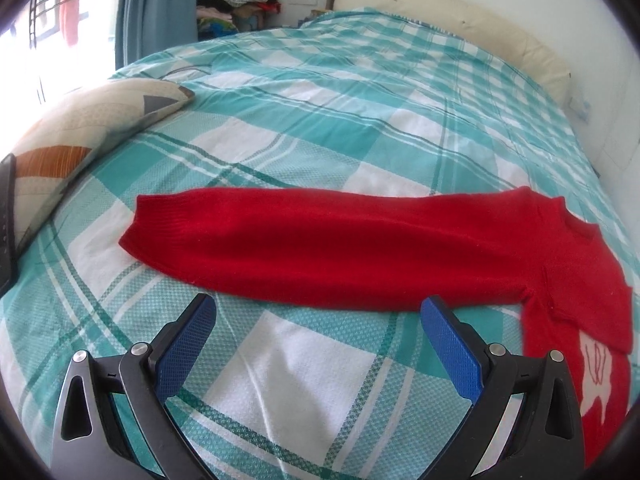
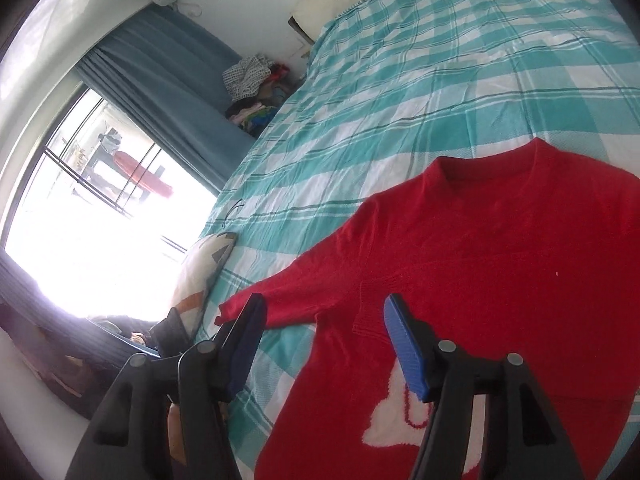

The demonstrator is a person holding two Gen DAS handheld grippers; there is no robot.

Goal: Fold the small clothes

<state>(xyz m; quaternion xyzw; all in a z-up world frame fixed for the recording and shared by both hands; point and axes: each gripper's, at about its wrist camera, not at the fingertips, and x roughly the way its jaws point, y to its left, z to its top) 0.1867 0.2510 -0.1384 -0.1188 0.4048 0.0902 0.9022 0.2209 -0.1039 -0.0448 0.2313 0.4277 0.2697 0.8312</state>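
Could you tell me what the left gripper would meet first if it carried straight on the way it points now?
Most likely the red sweater: its outstretched sleeve lies across the bedspread just beyond the open left gripper. Depth is unclear, so bedspread might come first.

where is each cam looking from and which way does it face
Left wrist: on the left gripper, tilted down over the bed, facing the red sweater sleeve; its own open fingers show.
Right wrist: on the right gripper, rolled, above the sweater's chest, window at left; its own open fingers show.
Shared: sweater, patterned pillow, curtain, clothes pile.
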